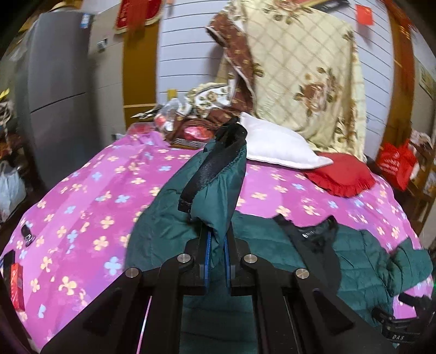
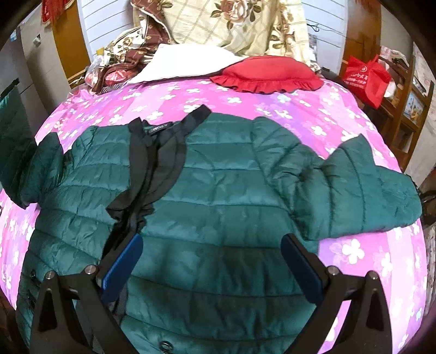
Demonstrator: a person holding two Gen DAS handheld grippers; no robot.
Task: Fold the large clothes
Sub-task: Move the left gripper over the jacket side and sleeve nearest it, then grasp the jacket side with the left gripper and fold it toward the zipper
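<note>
A dark green quilted puffer jacket with black collar lining lies spread on a pink flowered bedspread. Its right sleeve is bent across the bed. My left gripper is shut on the left sleeve near its black cuff and holds it raised above the bed. The jacket's body also shows in the left wrist view. My right gripper is open and empty, hovering just above the jacket's lower front.
A red frilled cushion, a white pillow and a heaped floral blanket lie at the bed's head. A grey fridge stands left. A red bag hangs on a wooden shelf at right.
</note>
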